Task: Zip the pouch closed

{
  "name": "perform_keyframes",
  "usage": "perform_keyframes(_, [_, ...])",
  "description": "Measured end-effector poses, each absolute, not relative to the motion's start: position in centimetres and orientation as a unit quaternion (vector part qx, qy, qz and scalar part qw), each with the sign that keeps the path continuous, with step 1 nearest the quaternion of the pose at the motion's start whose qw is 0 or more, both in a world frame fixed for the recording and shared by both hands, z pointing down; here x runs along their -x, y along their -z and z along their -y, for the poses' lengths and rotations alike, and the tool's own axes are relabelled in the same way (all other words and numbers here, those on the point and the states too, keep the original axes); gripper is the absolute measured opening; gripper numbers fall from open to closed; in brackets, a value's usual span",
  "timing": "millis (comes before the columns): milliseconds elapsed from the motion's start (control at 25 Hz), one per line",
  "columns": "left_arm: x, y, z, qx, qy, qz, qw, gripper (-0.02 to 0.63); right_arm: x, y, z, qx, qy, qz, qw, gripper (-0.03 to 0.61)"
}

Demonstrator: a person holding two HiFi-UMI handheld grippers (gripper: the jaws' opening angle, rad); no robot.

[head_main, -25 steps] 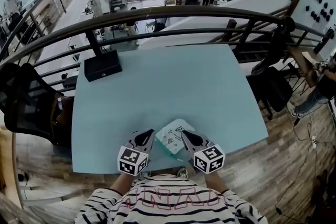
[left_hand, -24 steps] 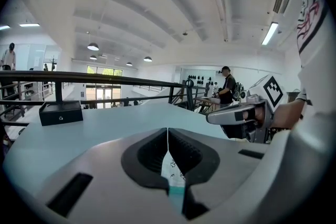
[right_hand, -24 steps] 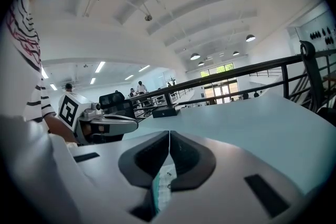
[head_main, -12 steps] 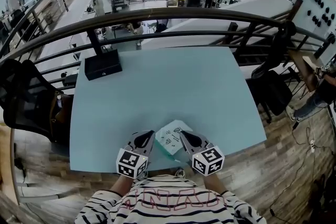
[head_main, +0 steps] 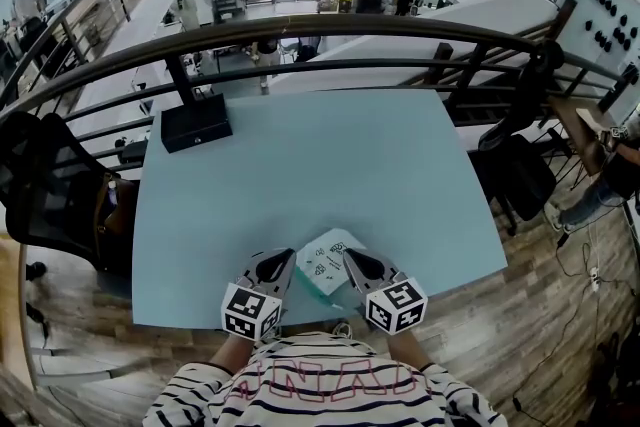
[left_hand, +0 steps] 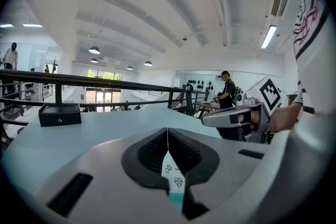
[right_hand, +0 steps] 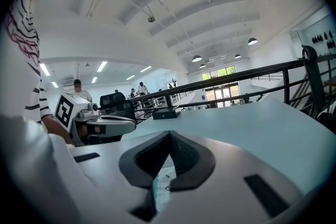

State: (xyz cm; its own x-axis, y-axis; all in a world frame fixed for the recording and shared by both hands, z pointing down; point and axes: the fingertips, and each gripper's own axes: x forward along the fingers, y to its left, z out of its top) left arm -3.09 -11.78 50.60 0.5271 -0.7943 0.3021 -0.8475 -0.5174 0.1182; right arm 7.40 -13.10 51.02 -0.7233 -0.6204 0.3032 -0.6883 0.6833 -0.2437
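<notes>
One pouch (head_main: 325,267), two grippers, one black box (head_main: 196,123) and one table (head_main: 330,155) were counted. The pouch, white with a teal rim, was found close to the near edge of the table, about midway along it, while the box was set at the far left corner.

In the head view the pouch was seen whole between the two gripper tips, but the grip itself was not shown. In the left gripper view the left gripper (left_hand: 168,157) was seen pressed together on a thin edge of the pouch. In the right gripper view the right gripper (right_hand: 166,168) was likewise clamped on another edge of the pouch.

Both grippers were held low over the near edge and angled inward toward each other, with striped sleeves (head_main: 200,390) seen behind the marker cubes.
</notes>
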Motion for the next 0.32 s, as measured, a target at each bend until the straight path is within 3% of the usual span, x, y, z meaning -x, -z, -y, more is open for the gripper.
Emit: perform_keyframes(320, [3.30,-50.65,12.06,-0.866,-0.106,0.472,0.126,0.028,-7.15,-51.16,13.30,-0.362,-0.174,0.910,0.100,0.026])
